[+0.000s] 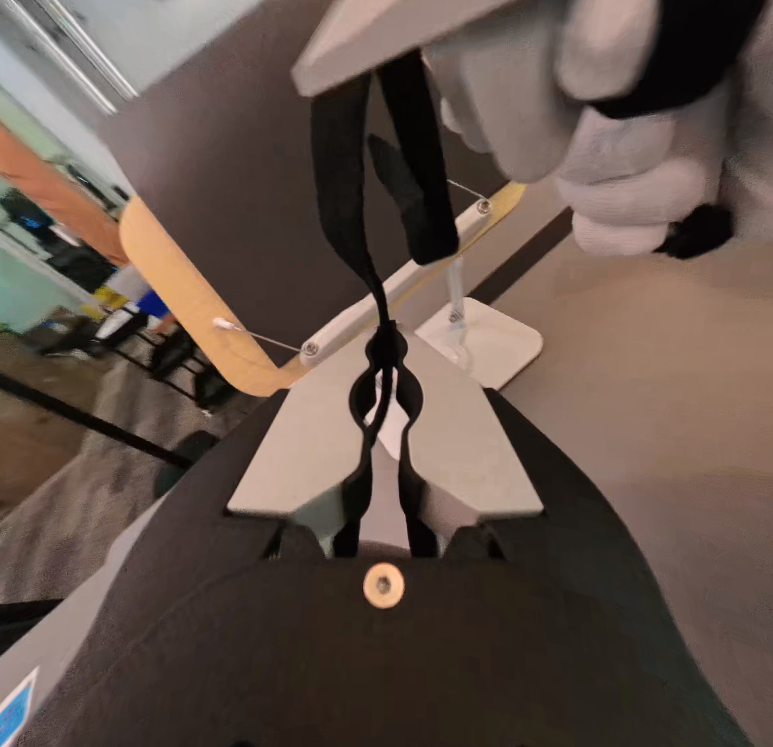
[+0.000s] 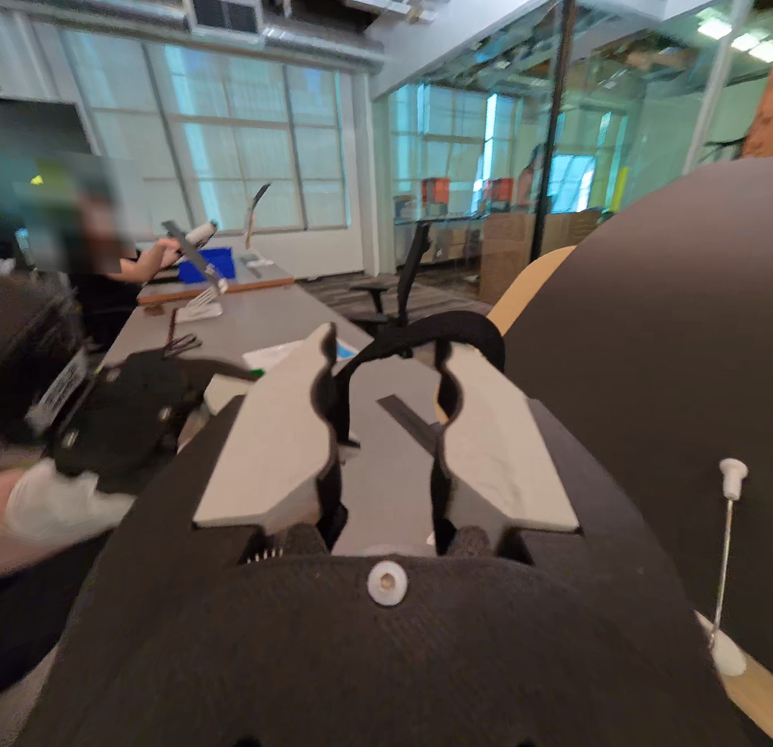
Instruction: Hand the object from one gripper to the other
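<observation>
An open office with tall windows and glass partitions fills the upper half of the right wrist view; a long grey worktop [image 2: 267,321] runs toward the upper left of the frame, where a person sits holding a tool, and a black office chair [image 2: 401,283] stands beyond the worktop's edge near the centre. A dark rounded panel [image 2: 636,350] with a pale wooden rim fills the right side.

In the left wrist view the left gripper [image 1: 387,338] sits at centre frame, its grey jaws pressed together on a black strap [image 1: 339,191], pinching a narrow gathered part of it at the very tips. From that pinch the strap rises toward the top of the frame as a loop, and its far end passes under the grey finger of the right gripper [image 1: 401,37] at the top, which a white-gloved hand [image 1: 606,141] holds at the upper right. A small white stand [image 1: 493,342] rests on the worktop just right of the jaw tips.

In the right wrist view the right gripper [image 2: 387,350] has its jaws well apart. The strap [image 2: 460,325] arches across the tips, draped over the right finger and running down inside the left one; neither finger clamps it. The left gripper [image 2: 138,409] shows blurred at the left edge, held by a gloved hand [image 2: 54,505].
</observation>
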### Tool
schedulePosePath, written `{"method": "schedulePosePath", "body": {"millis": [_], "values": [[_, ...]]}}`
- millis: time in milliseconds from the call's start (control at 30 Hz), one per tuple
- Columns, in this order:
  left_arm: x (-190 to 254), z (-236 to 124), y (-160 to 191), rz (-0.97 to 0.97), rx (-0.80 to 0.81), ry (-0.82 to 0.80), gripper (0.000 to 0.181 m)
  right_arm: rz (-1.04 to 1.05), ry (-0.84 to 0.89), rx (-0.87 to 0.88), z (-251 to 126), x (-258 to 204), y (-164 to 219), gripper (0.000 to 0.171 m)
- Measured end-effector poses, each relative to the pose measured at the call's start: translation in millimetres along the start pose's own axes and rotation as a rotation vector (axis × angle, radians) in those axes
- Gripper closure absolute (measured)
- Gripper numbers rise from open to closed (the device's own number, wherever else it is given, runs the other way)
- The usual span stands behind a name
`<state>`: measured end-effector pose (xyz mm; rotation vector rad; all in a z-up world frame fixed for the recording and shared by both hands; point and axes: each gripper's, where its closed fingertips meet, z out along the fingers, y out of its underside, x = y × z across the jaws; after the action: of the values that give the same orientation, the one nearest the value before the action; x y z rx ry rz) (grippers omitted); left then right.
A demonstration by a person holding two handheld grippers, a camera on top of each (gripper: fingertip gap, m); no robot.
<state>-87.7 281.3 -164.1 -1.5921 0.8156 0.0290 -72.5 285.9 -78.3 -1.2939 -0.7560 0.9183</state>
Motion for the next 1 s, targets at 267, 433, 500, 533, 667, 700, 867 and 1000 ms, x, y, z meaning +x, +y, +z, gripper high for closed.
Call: {"method": "schedulePosePath", "body": {"millis": [267,433,500,533,667,700,867,1000], "values": [[-17,-39,9,0.121,-0.343,0.447,0.181,-0.251,-0.303,-0.413,-63,-17,56,0.126],[-16,-62,8,0.219,-0.527,0.674,0.181,-0.427,-0.499,-0.476,-97,-53,68,0.139],[-4,-80,14,0.291,-0.621,0.822,0.181,-0.455,-0.576,-0.441,-99,-72,65,0.138],[1,-87,18,0.329,-0.665,0.878,0.181,-0.448,-0.605,-0.422,-97,-79,63,0.135],[25,-123,27,0.426,-0.770,1.171,0.181,-0.552,-0.563,-0.254,-71,-92,44,0.138],[29,-131,27,0.425,-0.784,1.234,0.181,-0.622,-0.526,-0.218,-63,-93,41,0.139],[38,-161,19,0.353,-0.823,1.470,0.181,-1.102,-0.423,-0.193,-37,-123,55,0.144],[28,-189,26,0.381,-0.960,1.553,0.181,-1.327,-0.468,-0.180,-30,-171,67,0.135]]}}
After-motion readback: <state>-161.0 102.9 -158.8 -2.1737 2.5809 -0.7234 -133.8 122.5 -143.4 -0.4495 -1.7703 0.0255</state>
